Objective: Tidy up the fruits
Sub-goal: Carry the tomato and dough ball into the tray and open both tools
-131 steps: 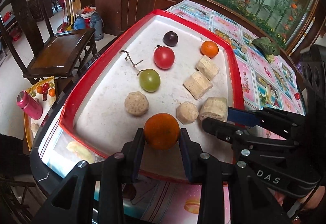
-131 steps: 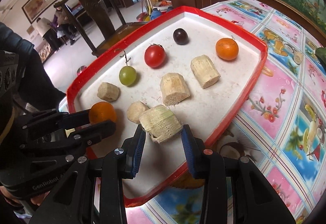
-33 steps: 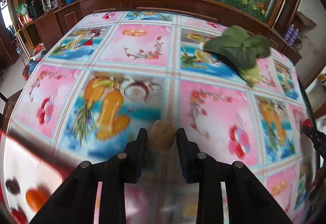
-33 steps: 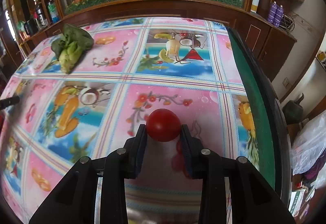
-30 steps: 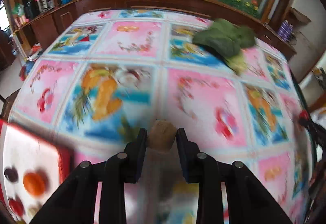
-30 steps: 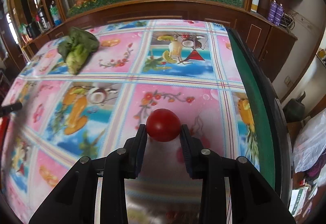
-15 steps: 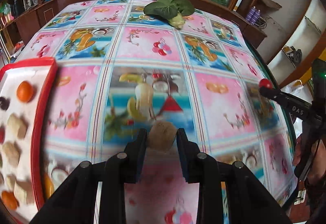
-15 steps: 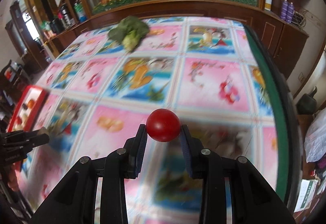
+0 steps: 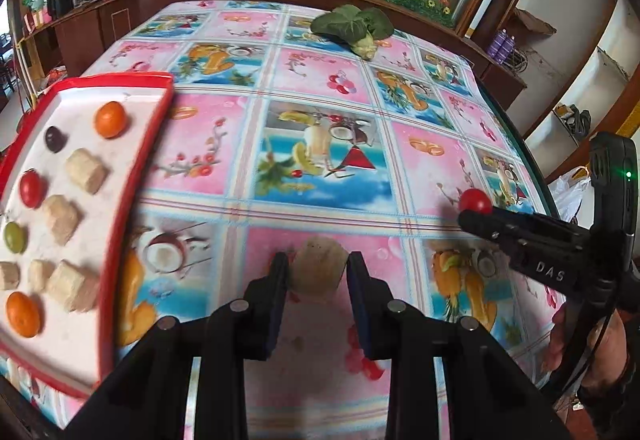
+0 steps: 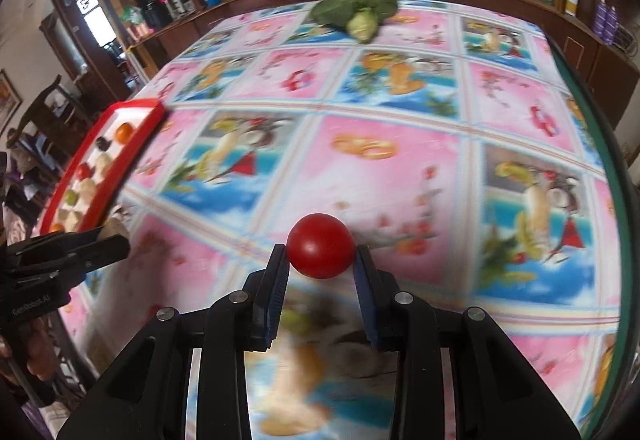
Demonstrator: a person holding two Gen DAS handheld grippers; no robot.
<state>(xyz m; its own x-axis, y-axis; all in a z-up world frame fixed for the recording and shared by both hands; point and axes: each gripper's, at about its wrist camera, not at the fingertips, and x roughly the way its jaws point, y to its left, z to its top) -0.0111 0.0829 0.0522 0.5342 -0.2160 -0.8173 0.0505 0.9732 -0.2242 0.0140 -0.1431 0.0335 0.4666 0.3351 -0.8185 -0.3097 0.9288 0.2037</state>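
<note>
Pink fruit-print tablecloth (image 9: 320, 88) (wooden cabinets (image 9: 100, 16) behind) lies under left gripper (image 9: 318, 272) clamping a sugarcane piece (image 9: 318, 270) and right gripper (image 10: 321, 258) clamping a tomato (image 10: 321, 251).

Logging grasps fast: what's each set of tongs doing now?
Left tongs: shut on beige chunk.
Right tongs: shut on red tomato.

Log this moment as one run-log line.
left gripper: shut on beige chunk | right gripper: shut on tomato | both over tablecloth | red tray: fruit remains
</note>
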